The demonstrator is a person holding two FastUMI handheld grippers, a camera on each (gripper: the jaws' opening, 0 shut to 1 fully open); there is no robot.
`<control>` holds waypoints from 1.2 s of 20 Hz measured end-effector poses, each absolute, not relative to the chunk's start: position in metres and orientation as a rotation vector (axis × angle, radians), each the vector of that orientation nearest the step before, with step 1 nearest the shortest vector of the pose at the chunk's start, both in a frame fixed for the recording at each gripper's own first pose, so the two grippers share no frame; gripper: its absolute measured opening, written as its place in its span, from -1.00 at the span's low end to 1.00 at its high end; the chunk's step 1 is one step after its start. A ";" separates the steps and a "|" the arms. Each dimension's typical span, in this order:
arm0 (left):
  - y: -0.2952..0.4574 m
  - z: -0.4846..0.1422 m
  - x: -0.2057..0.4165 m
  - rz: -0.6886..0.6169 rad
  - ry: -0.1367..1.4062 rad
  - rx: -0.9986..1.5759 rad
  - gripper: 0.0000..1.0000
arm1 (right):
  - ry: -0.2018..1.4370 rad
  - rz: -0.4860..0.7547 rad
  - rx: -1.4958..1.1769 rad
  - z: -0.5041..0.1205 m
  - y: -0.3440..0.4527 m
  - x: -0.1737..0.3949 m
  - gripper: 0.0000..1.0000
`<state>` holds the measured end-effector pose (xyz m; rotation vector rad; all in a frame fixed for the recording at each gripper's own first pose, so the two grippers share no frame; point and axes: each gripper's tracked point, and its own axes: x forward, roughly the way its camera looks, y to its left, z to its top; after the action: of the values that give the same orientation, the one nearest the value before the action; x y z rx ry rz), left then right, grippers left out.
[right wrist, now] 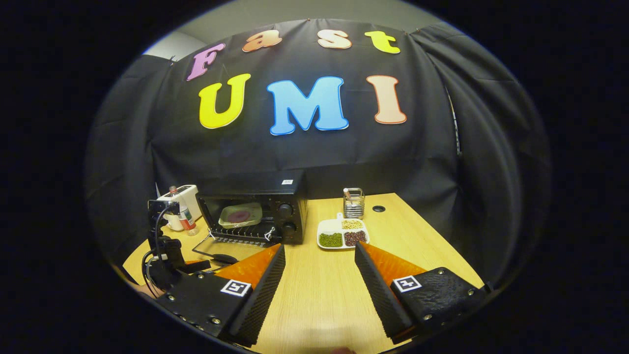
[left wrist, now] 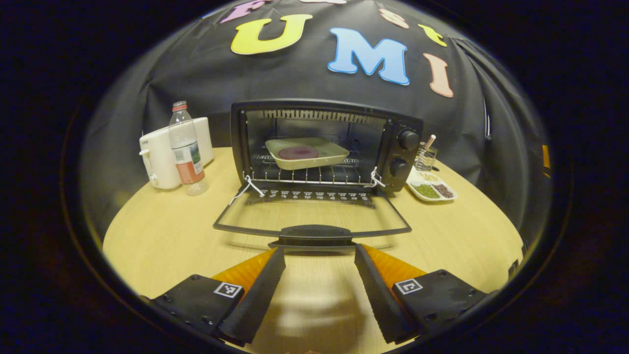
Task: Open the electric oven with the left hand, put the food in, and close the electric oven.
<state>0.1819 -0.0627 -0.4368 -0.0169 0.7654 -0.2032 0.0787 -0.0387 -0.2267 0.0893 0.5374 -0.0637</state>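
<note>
oven (left wrist: 324, 147): one, black, door (left wrist: 312, 216) dropped flat open
food: one tray (left wrist: 307, 152), reddish patty (left wrist: 298, 153), on the rack
left hand-held gripper (left wrist: 319, 253): released, at door handle (left wrist: 314, 232), 6 o'clock
right hand-held gripper (right wrist: 319, 253): released, holding nothing

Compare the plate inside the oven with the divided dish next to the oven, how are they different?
The plate sits on the rack inside the open oven; the divided dish sits on the table. The plate holds one dark red round piece; the dish holds separate green, brown and pale heaps. Both are pale and shallow.
</note>
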 end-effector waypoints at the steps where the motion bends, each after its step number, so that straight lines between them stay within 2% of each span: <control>1: -0.061 -0.444 0.181 -0.198 0.780 -0.008 0.94 | 0.540 -0.072 0.087 -0.227 -0.041 0.079 0.80; 4: -0.059 -0.460 0.183 -0.184 0.805 0.016 0.88 | 0.555 -0.091 0.100 -0.229 -0.045 0.078 0.80; 11: -0.061 -0.470 0.192 -0.194 0.814 0.064 1.00 | 0.584 -0.084 0.109 -0.237 -0.033 0.090 0.80; 13: -0.062 -0.469 0.192 -0.198 0.810 0.063 0.83 | 0.591 -0.061 0.110 -0.240 -0.023 0.097 0.80; 14: -0.062 -0.469 0.192 -0.203 0.810 0.068 1.00 | 0.589 -0.047 0.110 -0.239 -0.018 0.100 0.80; 15: -0.061 -0.468 0.192 -0.206 0.815 0.069 1.00 | 0.582 -0.034 0.106 -0.237 -0.013 0.105 0.80; 16: -0.061 -0.465 0.192 -0.208 0.817 0.063 0.93 | 0.576 -0.023 0.100 -0.234 -0.009 0.110 0.80; 19: -0.061 -0.451 0.193 -0.216 0.793 0.040 0.93 | 0.563 0.000 0.086 -0.232 0.000 0.116 0.80; 20: -0.061 -0.444 0.194 -0.219 0.780 0.035 1.00 | 0.562 0.006 0.089 -0.231 0.002 0.117 0.80; 21: -0.060 -0.438 0.195 -0.219 0.771 0.024 0.93 | 0.565 0.010 0.093 -0.231 0.005 0.116 0.80; 24: -0.060 -0.423 0.197 -0.216 0.750 -0.013 0.93 | 0.574 0.007 0.099 -0.234 0.007 0.117 0.80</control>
<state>0.1968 -0.0598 -0.4225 -0.0125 0.7505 -0.2156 0.1169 0.0072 -0.2343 0.0993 0.5742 0.0065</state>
